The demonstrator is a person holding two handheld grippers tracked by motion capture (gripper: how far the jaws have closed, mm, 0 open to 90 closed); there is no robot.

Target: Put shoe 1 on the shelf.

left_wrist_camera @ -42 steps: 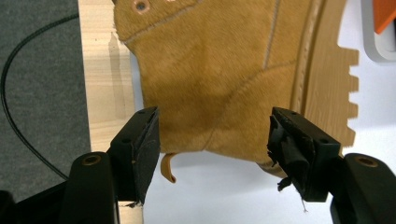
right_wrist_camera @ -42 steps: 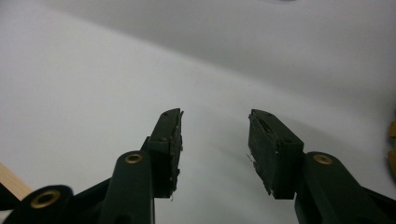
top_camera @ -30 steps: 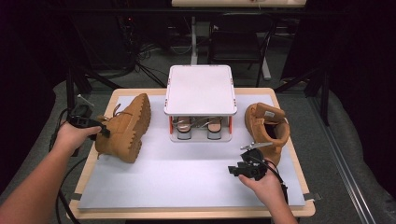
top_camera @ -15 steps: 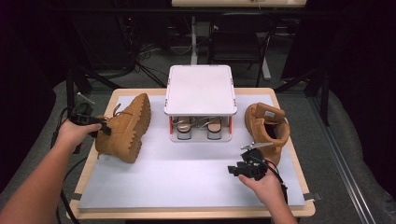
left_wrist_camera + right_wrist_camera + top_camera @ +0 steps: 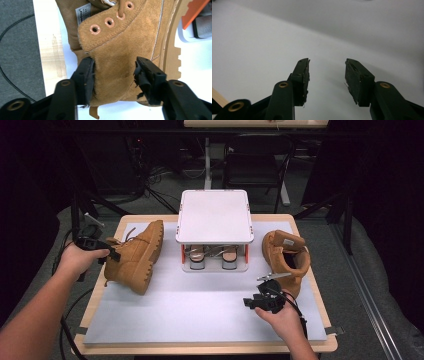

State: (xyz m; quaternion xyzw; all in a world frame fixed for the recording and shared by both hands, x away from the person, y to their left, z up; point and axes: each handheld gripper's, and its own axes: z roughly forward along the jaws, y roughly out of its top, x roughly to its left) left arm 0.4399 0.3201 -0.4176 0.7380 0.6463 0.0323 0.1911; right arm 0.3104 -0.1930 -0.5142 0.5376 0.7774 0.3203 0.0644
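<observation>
So basically the job looked barely started. Left of centre in the high view, the left gripper (image 5: 111, 254) had its jaws around the heel collar of the tan suede lace-up boot lying on its side (image 5: 137, 256). They had just been closing, and the left gripper view showed both pads against the suede of that boot (image 5: 120, 57), so it read as clamped on.

Lower right in the high view, the right gripper (image 5: 257, 301) hovered over the pale grey mat (image 5: 200, 305); in the right gripper view its jaws stood apart with nothing between them. The second tan suede boot (image 5: 286, 260) sat upright at the right edge of the mat, just beside that gripper, untouched.

As for containers: the white two-tier shoe rack with orange posts (image 5: 214, 215) stood at upper centre. Its top shelf was bare, and the lower shelf already held a pair of small shoes (image 5: 212, 256), hard to make out.

Judging by that, both boots probably still needed moving to the rack.
</observation>
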